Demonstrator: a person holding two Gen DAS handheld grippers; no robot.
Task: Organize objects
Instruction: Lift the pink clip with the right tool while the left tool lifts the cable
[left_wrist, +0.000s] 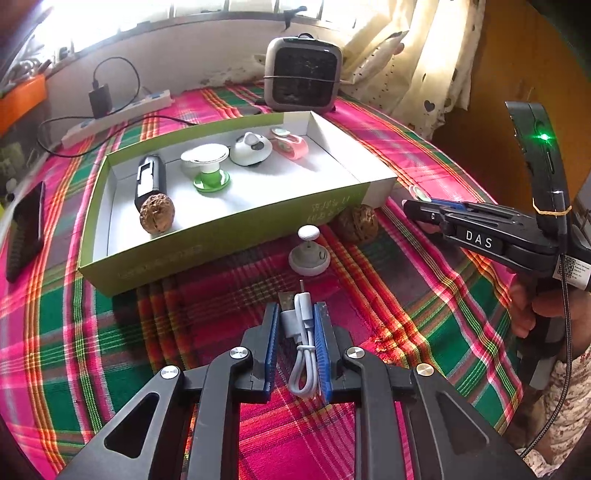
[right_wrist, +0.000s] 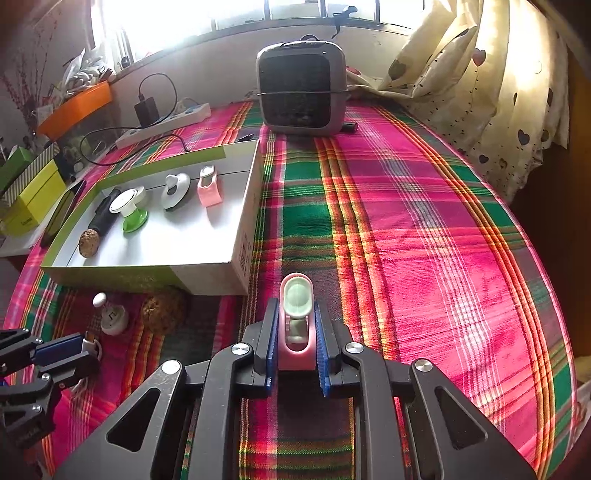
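Observation:
My left gripper (left_wrist: 298, 314) is shut on a coiled white USB cable (left_wrist: 301, 339) just above the plaid cloth, near the front of the green-and-white box (left_wrist: 236, 236). The right gripper (right_wrist: 295, 314) is shut on a pink clip-like gadget with a pale green top (right_wrist: 296, 317); it also shows at the right of the left wrist view as the right gripper (left_wrist: 410, 203). Inside the box lie a black device (left_wrist: 149, 179), a walnut (left_wrist: 157, 213), a green-and-white spool (left_wrist: 207, 166), a white gadget (left_wrist: 251, 147) and a pink gadget (left_wrist: 290, 142). In front of the box sit a second walnut (left_wrist: 356, 223) and a white knobbed piece (left_wrist: 309, 253).
A grey heater (left_wrist: 303, 75) stands at the back of the table, with a power strip and a black charger (left_wrist: 110, 110) to its left. A dark phone (left_wrist: 26, 230) lies left of the box. Curtain hangs at the right. An orange tray (right_wrist: 75, 107) and boxes sit far left.

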